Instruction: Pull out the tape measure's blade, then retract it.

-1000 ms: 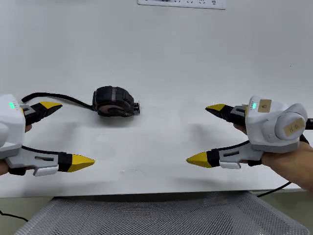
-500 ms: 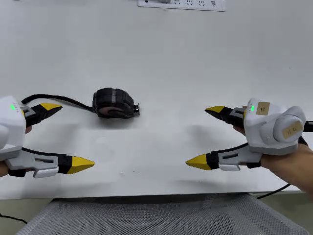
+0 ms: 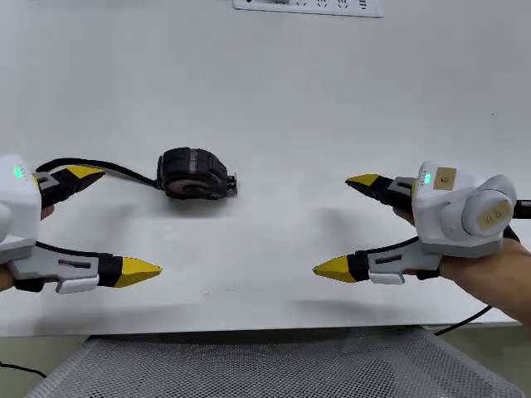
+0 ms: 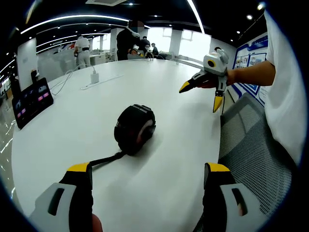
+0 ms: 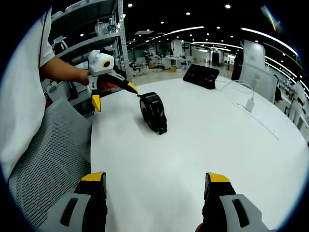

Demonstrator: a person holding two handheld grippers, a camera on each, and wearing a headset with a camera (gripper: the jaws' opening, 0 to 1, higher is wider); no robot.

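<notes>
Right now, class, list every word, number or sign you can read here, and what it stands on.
Nothing can be read for certain.
Two tan stickers on the right gripper: handwritten marks, too small to read.
On the blue wall boards: print too blurred.
On the tape measure: no legible label.

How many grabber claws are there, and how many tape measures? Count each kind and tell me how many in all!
2 grippers: left gripper, right gripper
1 tape measure
Total: 3
</notes>
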